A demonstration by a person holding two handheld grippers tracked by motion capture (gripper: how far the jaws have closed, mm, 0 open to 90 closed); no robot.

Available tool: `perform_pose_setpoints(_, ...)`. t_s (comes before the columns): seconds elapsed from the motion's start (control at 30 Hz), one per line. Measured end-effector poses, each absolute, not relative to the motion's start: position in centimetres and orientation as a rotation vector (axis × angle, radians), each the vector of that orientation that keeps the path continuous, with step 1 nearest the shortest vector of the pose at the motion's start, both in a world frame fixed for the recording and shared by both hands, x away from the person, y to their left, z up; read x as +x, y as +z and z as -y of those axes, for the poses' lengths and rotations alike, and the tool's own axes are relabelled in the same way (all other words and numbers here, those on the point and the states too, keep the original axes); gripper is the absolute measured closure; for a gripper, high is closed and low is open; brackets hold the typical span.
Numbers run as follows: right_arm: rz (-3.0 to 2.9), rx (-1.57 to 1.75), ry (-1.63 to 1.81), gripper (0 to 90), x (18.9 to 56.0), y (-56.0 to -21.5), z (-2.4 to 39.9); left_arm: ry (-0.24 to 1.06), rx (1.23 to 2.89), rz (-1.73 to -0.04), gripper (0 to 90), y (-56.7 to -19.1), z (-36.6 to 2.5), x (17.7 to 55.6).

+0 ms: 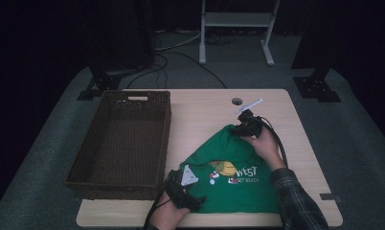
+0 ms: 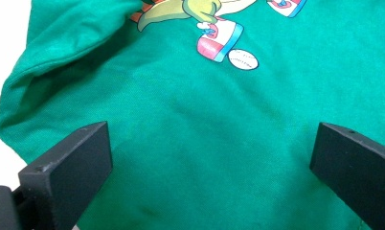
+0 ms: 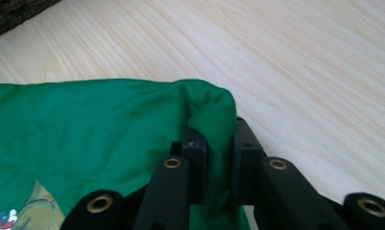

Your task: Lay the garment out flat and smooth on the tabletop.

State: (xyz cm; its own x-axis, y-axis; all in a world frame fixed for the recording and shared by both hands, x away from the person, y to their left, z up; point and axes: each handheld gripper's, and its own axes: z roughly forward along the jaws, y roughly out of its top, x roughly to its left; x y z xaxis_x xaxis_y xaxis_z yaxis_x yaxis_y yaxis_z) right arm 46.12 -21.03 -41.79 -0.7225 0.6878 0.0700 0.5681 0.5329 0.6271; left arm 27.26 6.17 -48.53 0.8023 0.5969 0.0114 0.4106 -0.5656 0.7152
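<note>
A green printed shirt lies partly folded on the wooden table, its cartoon print and white lettering facing up. My right gripper is at the shirt's far edge, shut on a pinched fold of the green cloth. In the right gripper view the cloth bunches between the two black pads. My left gripper rests on the shirt's near left corner with its jaws wide open. In the left gripper view the flat green shirt spreads between the two black fingers.
A dark wicker basket stands on the table's left half. A round cable hole sits near the table's far edge. Beyond the table are stand legs and floor cables.
</note>
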Motion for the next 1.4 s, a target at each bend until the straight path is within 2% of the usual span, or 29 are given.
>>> perform_pose_setpoints(0.83, -2.575, 1.138, 0.884, 78.8, 47.8, -44.1, 20.6, 0.328, 2.249, -0.74, 0.0, -48.5, -6.2, 27.3)
perform_pose_setpoints(1.4, -2.528, 1.162, 0.821, 71.7, 48.5, -45.1, 20.4, 0.326, 2.245, -0.742, 0.0, -48.5, -6.1, 27.3)
